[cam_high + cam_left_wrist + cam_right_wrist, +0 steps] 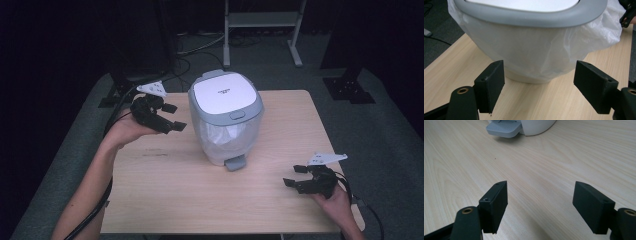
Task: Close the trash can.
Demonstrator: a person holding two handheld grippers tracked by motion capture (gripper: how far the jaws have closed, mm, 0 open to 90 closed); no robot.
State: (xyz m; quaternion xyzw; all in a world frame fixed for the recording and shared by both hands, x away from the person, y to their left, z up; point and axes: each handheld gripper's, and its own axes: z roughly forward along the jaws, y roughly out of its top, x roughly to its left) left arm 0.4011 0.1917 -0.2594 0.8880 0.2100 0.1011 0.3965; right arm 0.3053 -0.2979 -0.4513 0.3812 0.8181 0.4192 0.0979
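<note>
A small white pedal bin (226, 120) with a grey-rimmed lid, a white plastic liner and a grey foot pedal (235, 162) stands in the middle of the wooden table (165, 195). My left gripper (174, 117) hovers just left of the bin, jaws open and empty, pointing at its side. In the left gripper view the bin (529, 50) is close ahead and its liner (596, 37) bulges out under the rim. My right gripper (295, 176) rests low near the table's front right, open and empty, aimed toward the pedal (504, 128).
Beyond the table's far edge stand a dark stand base (135, 75) with cables and a metal frame (262, 30) on the grey floor. Bare tabletop (544, 165) stretches between my right gripper and the bin.
</note>
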